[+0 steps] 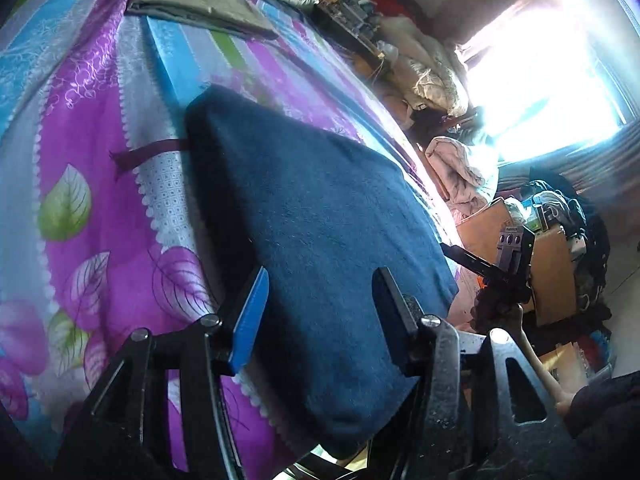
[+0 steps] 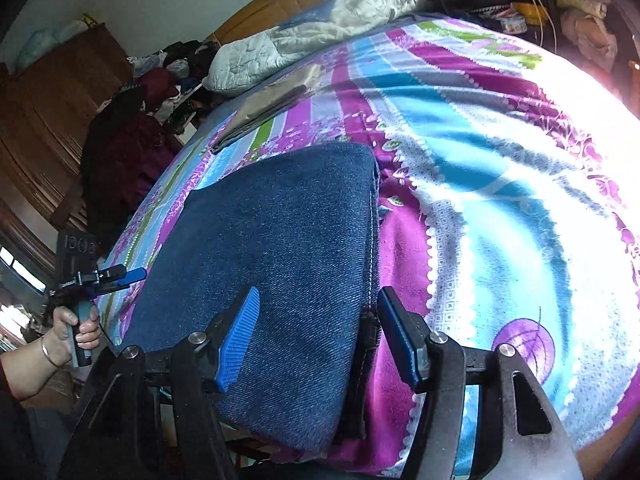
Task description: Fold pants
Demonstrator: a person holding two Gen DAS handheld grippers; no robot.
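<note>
The bedspread, striped in purple, blue, grey and white with leaf prints, serves as the landmark. A folded tan garment lies flat on it toward the far end. A white quilt is bunched at its head. A wooden wardrobe stands beside it, with piled dark clothing between. Cardboard boxes sit off its near corner, below a bright window.

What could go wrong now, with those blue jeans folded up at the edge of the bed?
The folded jeans lie at the bed's near edge, their near end seemingly overhanging the bedspread, so a nudge might slide them off. Both the left gripper and right gripper are open around them, holding nothing, so the fold could spring loose.
</note>
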